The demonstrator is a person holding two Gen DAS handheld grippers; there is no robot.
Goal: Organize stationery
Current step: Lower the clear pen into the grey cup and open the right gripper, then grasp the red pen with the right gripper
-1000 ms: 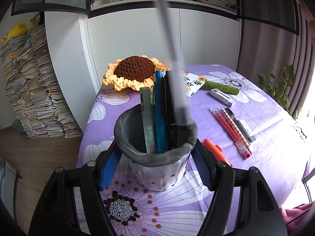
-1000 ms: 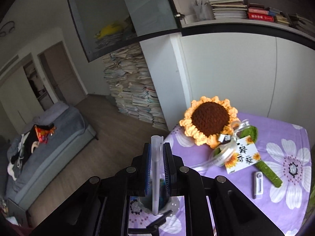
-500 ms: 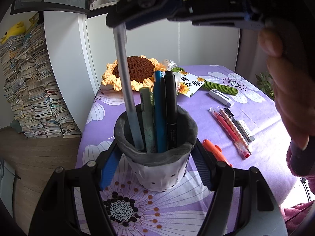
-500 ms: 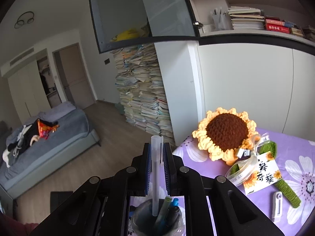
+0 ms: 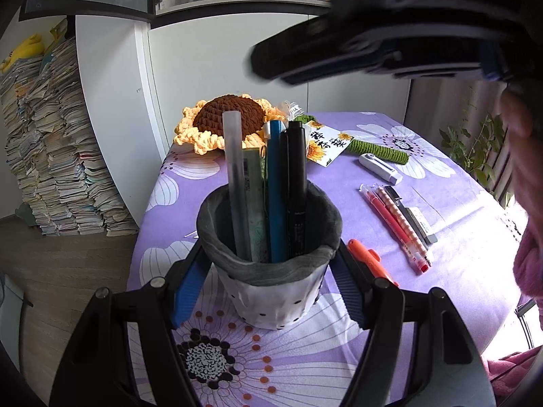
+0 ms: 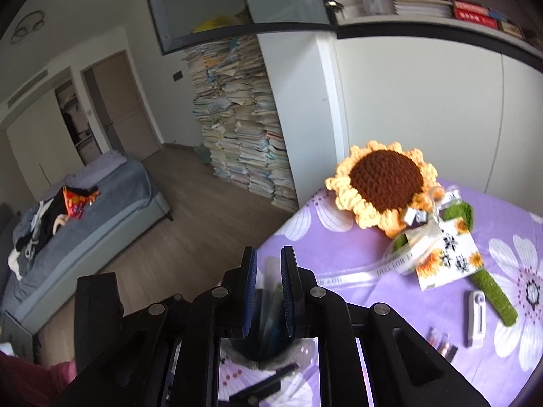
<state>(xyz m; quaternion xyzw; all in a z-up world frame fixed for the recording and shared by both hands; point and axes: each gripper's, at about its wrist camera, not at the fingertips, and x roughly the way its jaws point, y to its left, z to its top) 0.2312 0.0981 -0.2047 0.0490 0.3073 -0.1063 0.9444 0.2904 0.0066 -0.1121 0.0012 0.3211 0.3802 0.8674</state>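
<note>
Now left tool clamped on pen cup, right tool parted, empty

We are looking at a pen holder of soft matt grey cloth, its white dotted outer fabric wrinkling. A frosted translucent plastic pen is standing beside a glossy black one. The tablecloth is showing smooth printed purple fabric. The sunflower is looking like chunky, rough crocheted yarn; its tag is glossy paper.
</note>
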